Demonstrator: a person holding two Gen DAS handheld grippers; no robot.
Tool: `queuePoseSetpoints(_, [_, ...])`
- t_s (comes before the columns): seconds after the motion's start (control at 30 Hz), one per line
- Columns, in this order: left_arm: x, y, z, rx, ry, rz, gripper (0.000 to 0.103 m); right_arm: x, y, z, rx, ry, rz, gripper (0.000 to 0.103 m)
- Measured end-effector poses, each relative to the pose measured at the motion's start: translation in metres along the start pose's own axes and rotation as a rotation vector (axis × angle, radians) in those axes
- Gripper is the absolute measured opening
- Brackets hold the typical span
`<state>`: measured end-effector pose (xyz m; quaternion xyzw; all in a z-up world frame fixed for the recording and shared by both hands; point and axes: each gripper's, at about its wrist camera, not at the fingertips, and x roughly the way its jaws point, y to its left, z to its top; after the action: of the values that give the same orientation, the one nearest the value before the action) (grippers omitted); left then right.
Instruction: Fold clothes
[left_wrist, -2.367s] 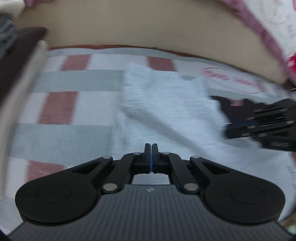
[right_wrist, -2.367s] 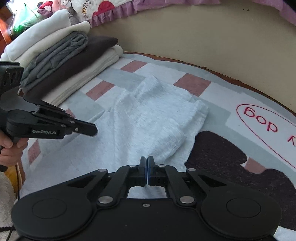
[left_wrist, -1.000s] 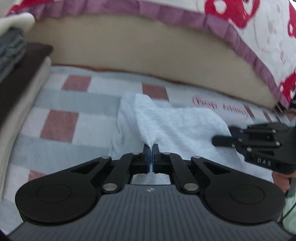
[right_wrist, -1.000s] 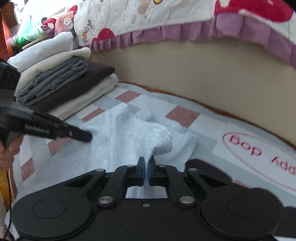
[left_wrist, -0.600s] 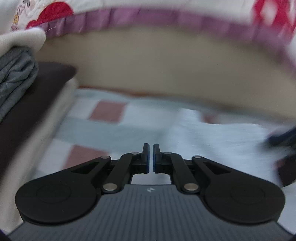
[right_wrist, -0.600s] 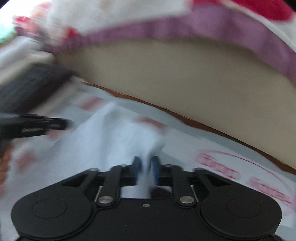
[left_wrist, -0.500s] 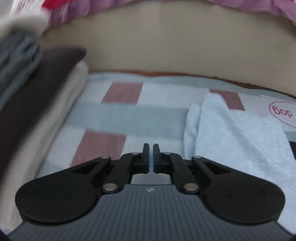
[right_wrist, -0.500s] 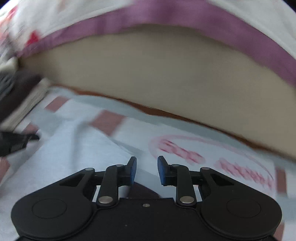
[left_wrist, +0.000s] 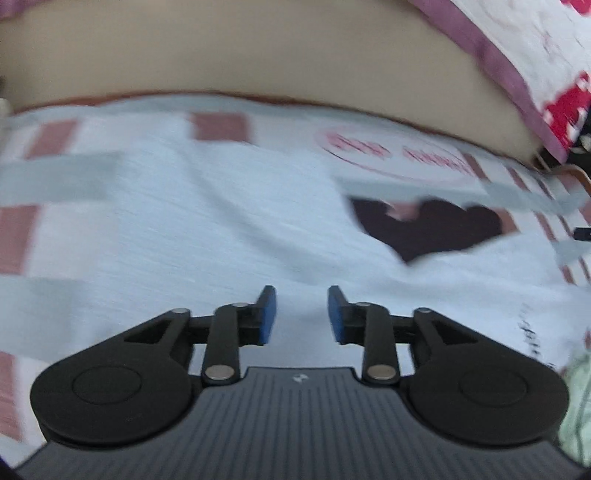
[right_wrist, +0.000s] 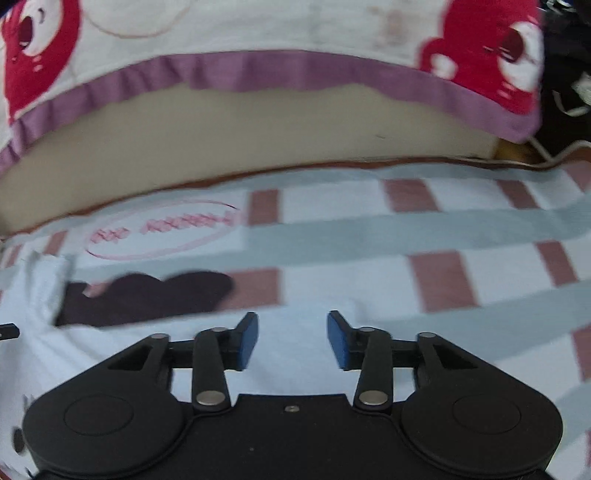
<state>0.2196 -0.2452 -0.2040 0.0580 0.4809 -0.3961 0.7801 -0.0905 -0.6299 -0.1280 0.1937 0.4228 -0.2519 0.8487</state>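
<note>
A pale blue-white garment (left_wrist: 221, 229) lies spread on the checked blanket (left_wrist: 66, 177). My left gripper (left_wrist: 301, 314) hovers over its near part. Its jaws are opening, and nothing is pinched between the blue pads (left_wrist: 267, 314). In the right wrist view the garment (right_wrist: 37, 332) reaches from the left edge to under my right gripper (right_wrist: 291, 339). That gripper's jaws are also opening, with nothing pressed between them. A tip of the right gripper (left_wrist: 583, 233) shows at the far right edge of the left view. A tip of the left gripper (right_wrist: 7, 331) shows at the left edge of the right view. Both views are blurred.
The blanket (right_wrist: 443, 236) has pink and grey squares, a red oval label (right_wrist: 159, 229) and a dark brown shape (right_wrist: 147, 295). Behind it rises a beige mattress side (right_wrist: 258, 136) under a white and red quilt with a purple frill (right_wrist: 258, 74). Something pale green (left_wrist: 576, 406) sits at the lower right.
Both grippers have let go of the garment's raised fold and opened. The right one swung far to the right. The left one came back over the garment, and the stack of folded clothes left its view.
</note>
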Motion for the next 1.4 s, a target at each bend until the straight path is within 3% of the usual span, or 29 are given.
queuePoseSetpoints(0.1, [0.009, -0.028, 0.0, 0.051, 0.011, -0.039, 0.034, 0.005, -0.021, -0.014, 0.012, 0.002, -0.049, 0.054])
queuePoseSetpoints(0.23, [0.012, -0.044, -0.001, 0.099, 0.002, -0.052, 0.038, 0.027, -0.037, -0.029, 0.038, 0.012, -0.039, 0.054])
queuePoseSetpoints(0.43, [0.019, -0.044, -0.007, 0.098, 0.033, -0.054, 0.038, 0.064, -0.027, -0.044, 0.023, 0.01, -0.077, 0.055])
queuePoseSetpoints(0.47, [0.019, -0.042, -0.008, 0.093, 0.036, -0.052, 0.038, 0.064, -0.023, -0.046, 0.012, -0.028, -0.093, 0.058])
queuePoseSetpoints(0.53, [0.02, -0.039, -0.007, 0.079, 0.038, -0.06, 0.038, 0.059, -0.017, -0.048, -0.013, -0.079, -0.106, 0.046])
queuePoseSetpoints(0.57, [0.019, -0.038, -0.007, 0.076, 0.038, -0.06, 0.038, 0.055, -0.014, -0.048, -0.026, -0.097, -0.107, 0.014])
queuePoseSetpoints(0.6, [0.019, -0.038, -0.007, 0.079, 0.037, -0.059, 0.038, 0.051, -0.011, -0.048, -0.04, -0.114, -0.108, 0.003])
queuePoseSetpoints(0.8, [0.014, -0.04, -0.008, 0.101, 0.014, -0.036, 0.041, 0.016, 0.007, -0.037, -0.138, -0.253, -0.184, 0.003])
queuePoseSetpoints(0.97, [0.012, -0.037, -0.007, 0.097, -0.004, -0.002, 0.041, 0.021, 0.005, -0.004, -0.162, -0.333, -0.183, 0.003])
queuePoseSetpoints(1.03, [0.014, -0.038, -0.009, 0.11, -0.001, 0.032, 0.041, 0.038, 0.0, 0.006, -0.151, -0.279, -0.159, 0.006])
queuePoseSetpoints(1.1, [0.014, -0.04, -0.01, 0.134, 0.008, 0.053, 0.041, 0.06, -0.005, 0.015, -0.136, -0.184, -0.144, 0.017])
queuePoseSetpoints(1.17, [0.014, -0.041, -0.012, 0.15, 0.015, 0.07, 0.042, 0.08, -0.013, 0.019, -0.107, -0.05, -0.21, 0.029])
queuePoseSetpoints(1.23, [0.013, -0.041, -0.011, 0.15, 0.018, 0.078, 0.045, 0.076, -0.024, 0.015, -0.045, -0.047, -0.29, 0.039])
queuePoseSetpoints(1.3, [0.011, -0.039, -0.01, 0.142, 0.016, 0.079, 0.049, 0.053, -0.041, 0.003, 0.097, -0.069, -0.262, 0.051])
queuePoseSetpoints(1.4, [0.01, -0.036, -0.009, 0.146, 0.018, 0.076, 0.049, 0.015, -0.066, -0.02, 0.31, -0.087, -0.193, 0.06])
